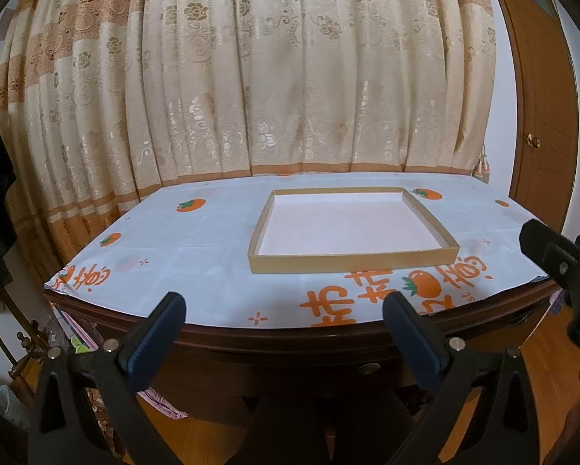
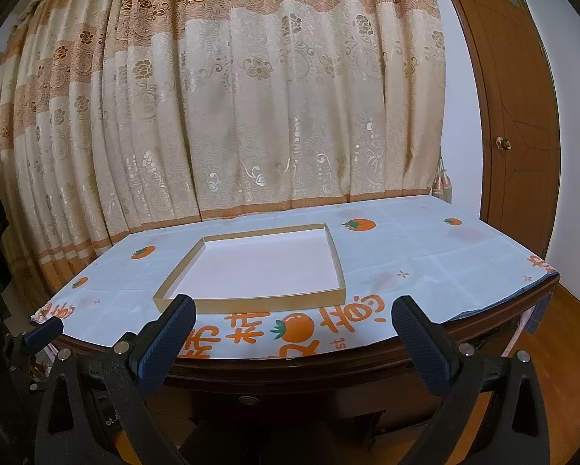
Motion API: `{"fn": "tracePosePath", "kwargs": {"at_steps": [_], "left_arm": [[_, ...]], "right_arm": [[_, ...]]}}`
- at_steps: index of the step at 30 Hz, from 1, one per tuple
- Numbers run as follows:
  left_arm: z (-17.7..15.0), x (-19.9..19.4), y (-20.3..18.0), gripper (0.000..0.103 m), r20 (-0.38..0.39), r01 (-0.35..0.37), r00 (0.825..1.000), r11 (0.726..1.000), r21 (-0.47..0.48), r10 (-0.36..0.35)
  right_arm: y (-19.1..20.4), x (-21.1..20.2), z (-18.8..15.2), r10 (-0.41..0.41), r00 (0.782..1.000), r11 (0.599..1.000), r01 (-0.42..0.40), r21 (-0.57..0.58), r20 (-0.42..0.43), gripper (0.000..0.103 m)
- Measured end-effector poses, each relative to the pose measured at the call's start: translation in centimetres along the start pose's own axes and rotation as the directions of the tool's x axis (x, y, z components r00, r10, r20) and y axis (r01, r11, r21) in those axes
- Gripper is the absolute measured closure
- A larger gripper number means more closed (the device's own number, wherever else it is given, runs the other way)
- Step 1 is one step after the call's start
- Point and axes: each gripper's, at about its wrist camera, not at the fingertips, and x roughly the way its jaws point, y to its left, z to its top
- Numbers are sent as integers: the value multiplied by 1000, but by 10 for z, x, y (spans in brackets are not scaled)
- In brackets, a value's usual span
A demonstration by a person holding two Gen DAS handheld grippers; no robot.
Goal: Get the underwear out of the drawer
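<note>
your left gripper (image 1: 284, 310) and right gripper (image 2: 294, 314) both gape wide, holding nothing, just short of the table's dark wooden front edge (image 1: 328, 343). at 12 o'clock a shallow cardboard tray (image 1: 352, 262) lies on the persimmon-print tablecloth (image 1: 197, 248). no underwear shows; a drawer knob (image 1: 368, 368) sits under the edge.
</note>
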Motion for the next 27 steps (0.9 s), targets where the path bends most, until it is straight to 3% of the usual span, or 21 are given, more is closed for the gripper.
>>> {"fn": "tracePosePath", "kwargs": {"at_steps": [19,27], "left_arm": [[-25,-11,9,0,-4,9,1000,1000,16,-9],[-23,-9,13,0,1,-15,1000,999,29,15]], "right_arm": [[-7,-6,-25,17,999,999,-15,49,-45,0],[-1,-7,-25,15,999,1000,-14,19,-40,0]]}}
